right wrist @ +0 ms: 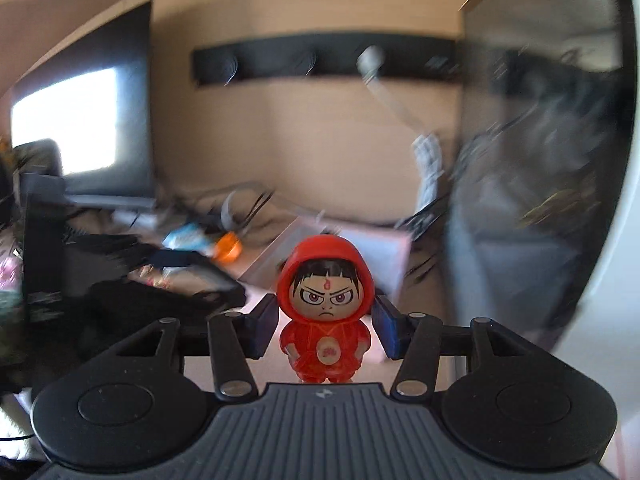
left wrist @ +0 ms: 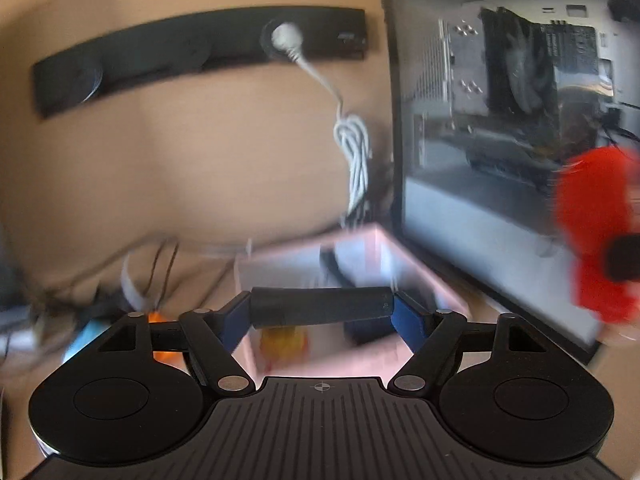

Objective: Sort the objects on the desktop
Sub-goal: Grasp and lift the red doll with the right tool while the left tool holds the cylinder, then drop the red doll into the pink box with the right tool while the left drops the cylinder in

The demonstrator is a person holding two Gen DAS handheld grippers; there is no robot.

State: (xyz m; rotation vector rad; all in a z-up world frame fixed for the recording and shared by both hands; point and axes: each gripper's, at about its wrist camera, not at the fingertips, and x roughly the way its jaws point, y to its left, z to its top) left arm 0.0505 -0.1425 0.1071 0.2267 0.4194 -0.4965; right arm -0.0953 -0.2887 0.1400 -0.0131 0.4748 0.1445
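Red hooded figurine [right wrist: 326, 312]: between pads of right claw [right wrist: 326, 326], clamped at body, above table. Rigid, light, glossy; big head, grip low. Black cylinder [left wrist: 322, 306]: spanned endwise by left claw [left wrist: 322, 316], over pink box [left wrist: 384, 248].

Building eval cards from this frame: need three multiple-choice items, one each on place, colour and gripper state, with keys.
1. Where is the black cylinder? A in the pink box; B between the pads of the left gripper; C on the computer case.
2. The figurine has a hood that is: A blue; B red; C white.
3. The right gripper is: A shut on the figurine; B open, empty; C shut on a cable.
Key: B, its ends meet both pads; B, the hood is plainly red; A, both pads press its head.
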